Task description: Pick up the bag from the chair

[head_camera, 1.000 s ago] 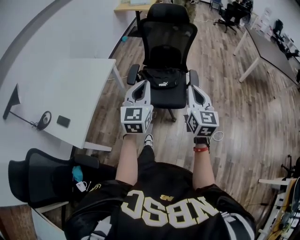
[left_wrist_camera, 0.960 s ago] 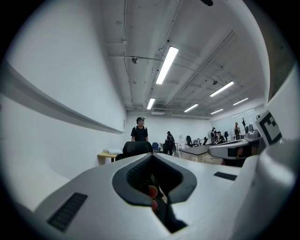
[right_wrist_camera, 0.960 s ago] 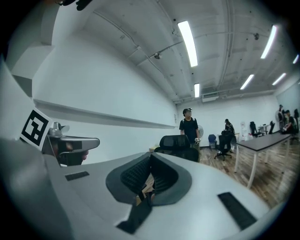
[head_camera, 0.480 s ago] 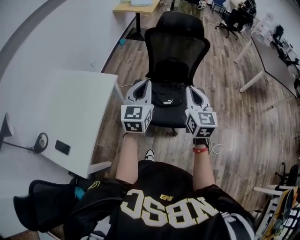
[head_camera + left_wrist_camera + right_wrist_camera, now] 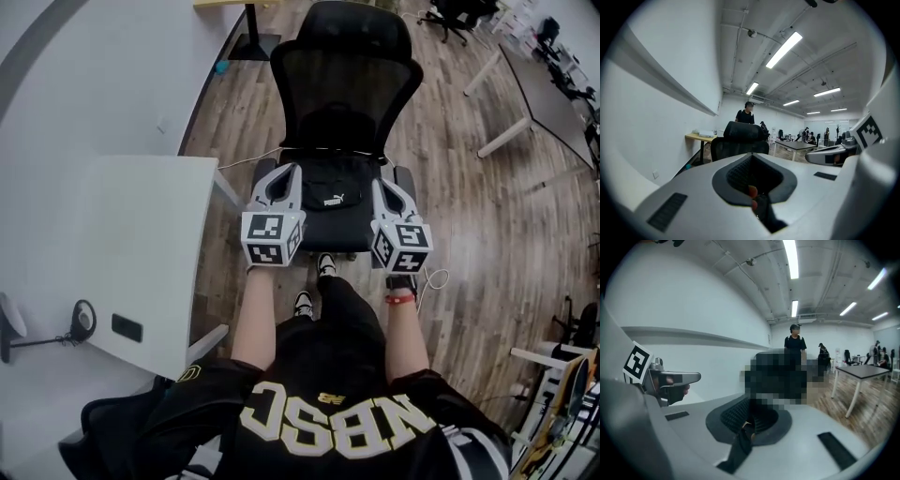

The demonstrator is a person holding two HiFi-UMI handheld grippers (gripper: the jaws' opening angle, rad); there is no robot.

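**Bag Waited on the Seat Between Two Closed Grippers**

The black bag [image 5: 330,192] lay flat in the middle of the seat of the black chair [image 5: 342,75], with its white logo facing up. Nothing was holding it, so the pick-up had not started. The left hand-held gripper [image 5: 278,180] hung by the bag's left end. The right hand-held gripper [image 5: 389,187] hung by its right end, so the bag sat between them. I think the person held them like that to line up with the bag. Both had their jaws pressed together with nothing inside, so they would need to open before grabbing. A white table [image 5: 122,244] stood off to the left, out of the way.
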